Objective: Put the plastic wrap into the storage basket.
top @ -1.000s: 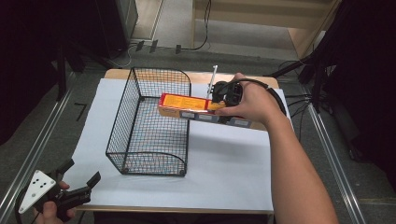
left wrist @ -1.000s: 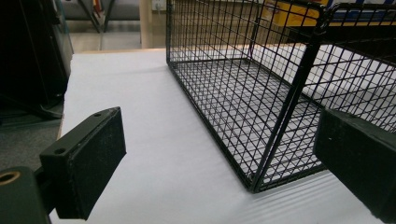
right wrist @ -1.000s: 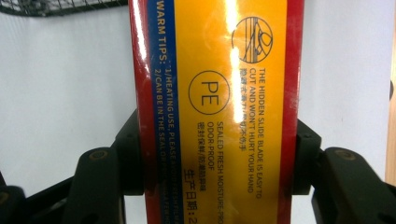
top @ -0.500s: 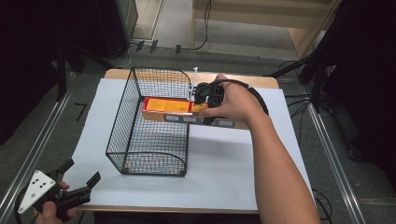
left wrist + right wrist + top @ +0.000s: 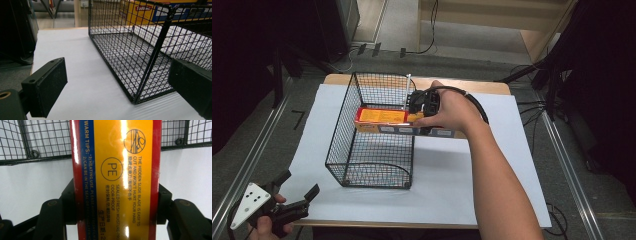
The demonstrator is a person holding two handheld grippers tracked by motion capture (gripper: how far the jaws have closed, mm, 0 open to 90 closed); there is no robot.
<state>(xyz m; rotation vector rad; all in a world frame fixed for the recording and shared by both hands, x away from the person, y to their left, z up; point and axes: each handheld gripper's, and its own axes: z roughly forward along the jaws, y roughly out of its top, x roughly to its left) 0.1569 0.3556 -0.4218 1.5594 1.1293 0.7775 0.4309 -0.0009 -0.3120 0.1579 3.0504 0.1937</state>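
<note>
A long red, yellow and blue box (image 5: 384, 121) (image 5: 115, 177) hangs level over the right rim of a black wire basket (image 5: 377, 150) (image 5: 140, 55), its left end reaching in above the basket. My right gripper (image 5: 419, 117) (image 5: 115, 202) is shut on the box's right part, both pads pressing its long sides. The box (image 5: 147, 11) also shows past the basket's far mesh in the left gripper view. My left gripper (image 5: 297, 197) (image 5: 117, 85) rests open by the table's near left corner, pointing at the basket, with nothing between its jaws.
A white sheet (image 5: 462, 170) covers the wooden table (image 5: 482, 86). The basket stands left of centre on it. Metal rails (image 5: 257, 150) run along both sides of the table, and cables (image 5: 532, 67) lie on the floor behind it.
My right gripper has carried the box leftward, so its end now reaches over the basket. The left gripper has stayed where it was.
</note>
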